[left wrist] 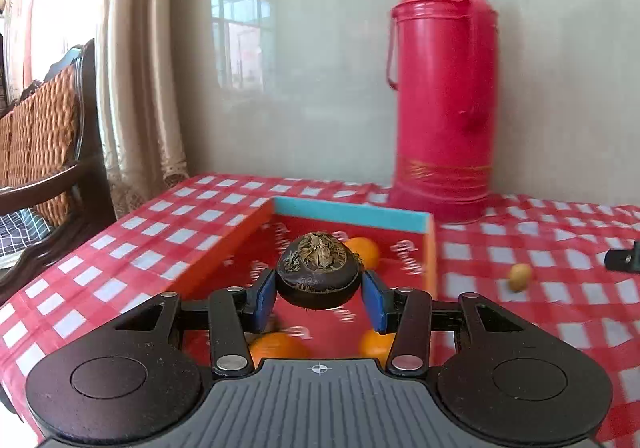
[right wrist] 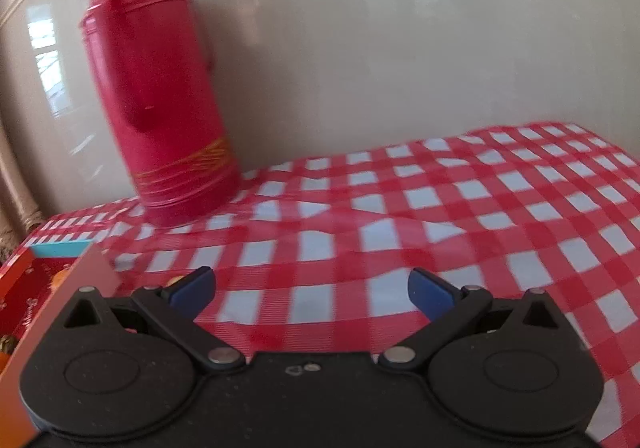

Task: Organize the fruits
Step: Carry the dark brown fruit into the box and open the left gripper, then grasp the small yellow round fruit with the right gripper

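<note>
My left gripper (left wrist: 320,298) is shut on a dark brown round fruit (left wrist: 318,270) with a dried calyx on top. It holds the fruit above a red box (left wrist: 348,211) with a blue far rim. Three oranges lie in the box: one (left wrist: 365,250) behind the fruit, two (left wrist: 278,344) (left wrist: 376,344) near my fingers. A small yellowish fruit (left wrist: 520,277) lies on the checked cloth right of the box. My right gripper (right wrist: 312,288) stands open over bare cloth with nothing between its fingers. The box (right wrist: 24,288) shows at that view's left edge.
A tall red thermos (left wrist: 440,88) (right wrist: 160,88) stands at the back against the wall, just behind the box. A wicker-backed chair (left wrist: 40,148) and a curtain are past the table's left edge. A black object (left wrist: 624,258) pokes in at the right edge.
</note>
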